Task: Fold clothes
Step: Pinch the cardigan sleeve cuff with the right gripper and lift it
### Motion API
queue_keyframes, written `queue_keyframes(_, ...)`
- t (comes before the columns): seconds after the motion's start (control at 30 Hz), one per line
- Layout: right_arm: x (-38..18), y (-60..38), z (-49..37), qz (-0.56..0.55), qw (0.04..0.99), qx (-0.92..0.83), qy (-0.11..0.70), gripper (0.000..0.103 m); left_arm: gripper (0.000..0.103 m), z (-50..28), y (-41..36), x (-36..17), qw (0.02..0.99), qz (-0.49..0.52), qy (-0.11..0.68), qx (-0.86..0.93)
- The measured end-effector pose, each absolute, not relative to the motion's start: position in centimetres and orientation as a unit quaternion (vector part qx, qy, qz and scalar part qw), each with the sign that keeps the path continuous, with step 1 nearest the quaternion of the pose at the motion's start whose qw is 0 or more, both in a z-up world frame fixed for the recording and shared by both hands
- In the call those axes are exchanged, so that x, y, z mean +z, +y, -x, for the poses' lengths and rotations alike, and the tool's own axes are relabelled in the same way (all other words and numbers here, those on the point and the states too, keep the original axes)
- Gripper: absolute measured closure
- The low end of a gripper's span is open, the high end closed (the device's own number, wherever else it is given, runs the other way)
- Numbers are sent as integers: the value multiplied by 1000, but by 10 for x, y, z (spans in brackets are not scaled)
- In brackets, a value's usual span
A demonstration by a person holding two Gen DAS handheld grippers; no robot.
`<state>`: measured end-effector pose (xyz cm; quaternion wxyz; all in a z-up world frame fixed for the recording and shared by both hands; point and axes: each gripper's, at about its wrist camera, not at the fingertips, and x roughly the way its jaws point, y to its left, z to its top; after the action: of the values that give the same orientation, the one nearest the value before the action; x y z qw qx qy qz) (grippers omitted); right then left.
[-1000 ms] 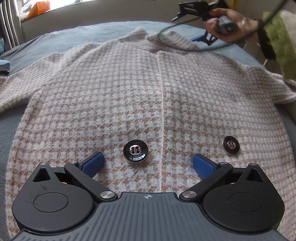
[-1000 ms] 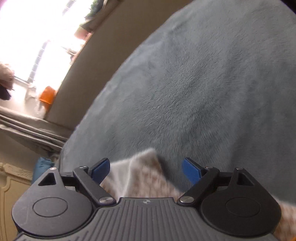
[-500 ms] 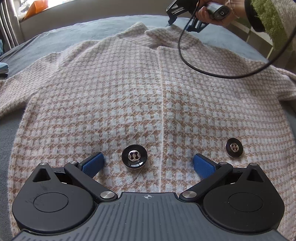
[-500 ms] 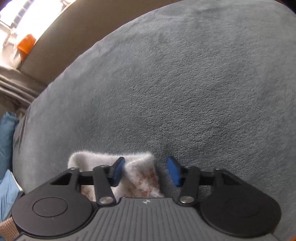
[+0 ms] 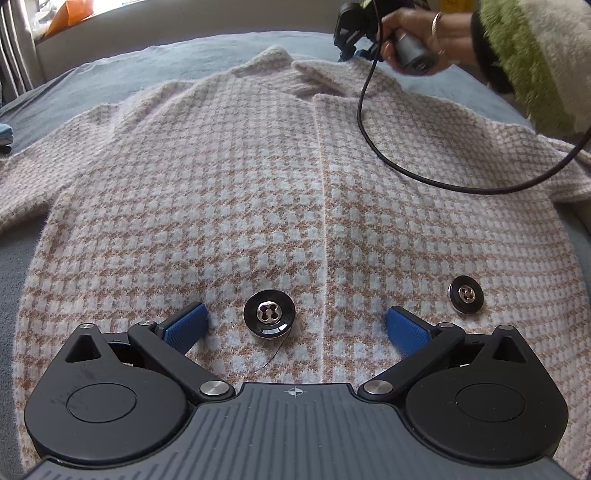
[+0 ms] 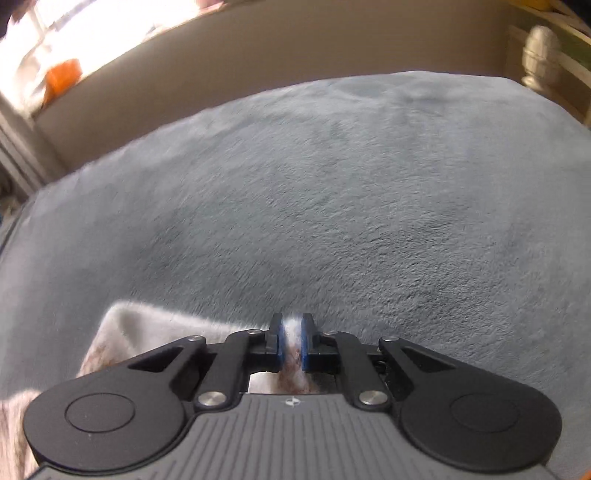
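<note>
A pink-and-tan houndstooth cardigan (image 5: pixel 258 177) lies flat, front up, on a grey blanket (image 5: pixel 110 74). My left gripper (image 5: pixel 295 326) hovers open low over its hem, blue pads either side of a large black button (image 5: pixel 269 313); a second button (image 5: pixel 466 294) lies to the right. At the far collar a hand holds my right gripper (image 5: pixel 354 26), its black cable (image 5: pixel 406 166) trailing over the cardigan. In the right wrist view the right gripper (image 6: pixel 290 343) is closing, its blue pads pressing a fuzzy collar edge (image 6: pixel 291 325) of the cardigan (image 6: pixel 147 332).
The grey blanket (image 6: pixel 332 203) spreads wide beyond the collar. A beige wall (image 6: pixel 258 59) and bright window sit behind it, with an orange object (image 6: pixel 62 79) on the sill. A green-and-cream sleeve (image 5: pixel 535 55) reaches in at top right. A wooden bedpost (image 6: pixel 541 55) stands far right.
My right gripper rolled level, moved onto the cardigan's collar and closed from wide open onto its edge. The left gripper kept still over the hem. The cable shifted across the cardigan.
</note>
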<state>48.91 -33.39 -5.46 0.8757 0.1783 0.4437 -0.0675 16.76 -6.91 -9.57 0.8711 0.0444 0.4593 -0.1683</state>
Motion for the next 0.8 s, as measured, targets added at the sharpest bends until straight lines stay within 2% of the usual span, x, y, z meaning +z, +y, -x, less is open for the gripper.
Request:
queue_keyframes(0.13,-50,-361,-473,-255,883,-87,385,92,0,-167,-69,-98,872,-46,457,-167)
queue_keyframes(0.23,-31,-383,-452,-294,887,-86,345,84,0,-169,-68,-98,870,-44,463,-166)
queue_keyframes(0.33,-13,-399,-428,-327,870,-8,369,84,0,-171,-67,-97,867,-43,467,-166)
queue_keyframes(0.43,-6,-383,-406,-285,859,58,421,84,0,-172,-65,-97,867,-44,466,-169)
queue_keyframes(0.53,-24,-362,-405,-237,847,61,472,84,0,-168,-62,-97,870,-47,460,-170)
queue_keyframes(0.6,-46,-363,-420,-249,840,38,480,87,0,-166,-62,-98,873,-47,455,-169)
queue_keyframes(0.8,-75,-395,-450,-406,820,3,403,89,0,-166,-61,-98,879,-45,446,-166)
